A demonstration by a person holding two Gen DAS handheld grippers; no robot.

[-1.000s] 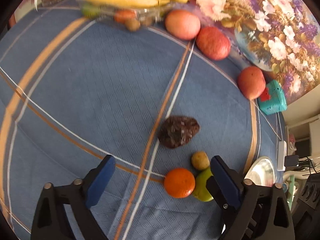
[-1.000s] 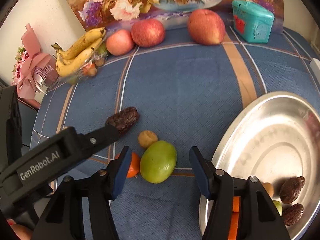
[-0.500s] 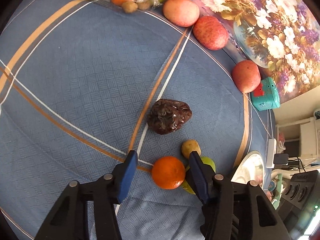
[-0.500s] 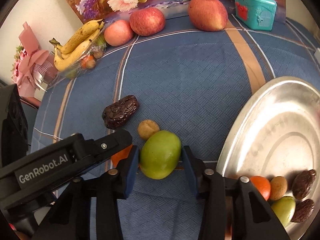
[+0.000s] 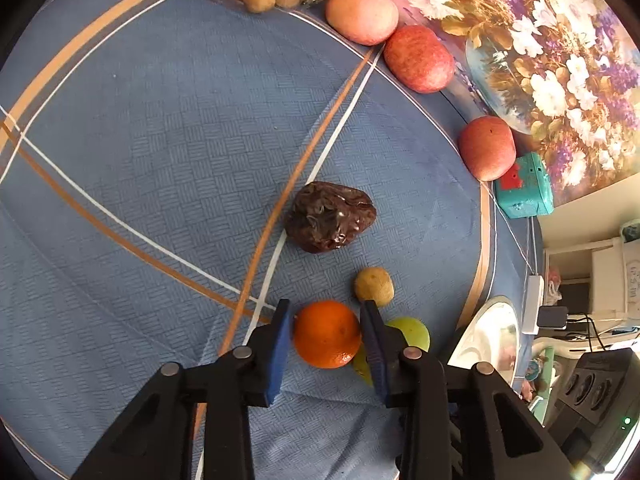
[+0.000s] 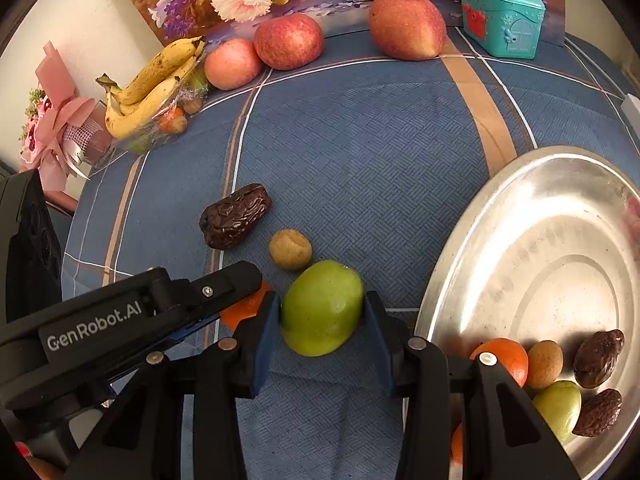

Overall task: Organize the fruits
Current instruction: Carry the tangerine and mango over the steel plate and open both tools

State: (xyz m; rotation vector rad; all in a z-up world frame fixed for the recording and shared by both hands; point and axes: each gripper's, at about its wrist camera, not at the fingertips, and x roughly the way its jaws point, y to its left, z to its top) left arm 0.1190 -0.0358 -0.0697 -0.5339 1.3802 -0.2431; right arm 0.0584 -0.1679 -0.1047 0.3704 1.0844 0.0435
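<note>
My left gripper (image 5: pixel 326 312) is shut on the small orange (image 5: pixel 326 334) on the blue cloth. My right gripper (image 6: pixel 322 300) is shut on the green fruit (image 6: pixel 322 308) beside it; that fruit shows partly behind the orange in the left wrist view (image 5: pixel 412 330). A dark wrinkled date (image 5: pixel 330 216) (image 6: pixel 234 220) and a small tan round fruit (image 5: pixel 374 286) (image 6: pixel 290 249) lie just beyond both grippers. The steel plate (image 6: pixel 532 240) at the right holds an orange, a tan fruit, a green fruit and two dates at its near edge.
Three red apples (image 6: pixel 406 26) and a teal toy house (image 6: pixel 500 20) line the back by a flower painting. Bananas on a clear tray (image 6: pixel 152 84) sit at the back left, next to a pink bouquet (image 6: pixel 52 128). The left gripper's body (image 6: pixel 120 312) crosses the right view.
Both grippers moved forward and closed. The left jaws narrowed onto the orange, the right jaws onto the green fruit.
</note>
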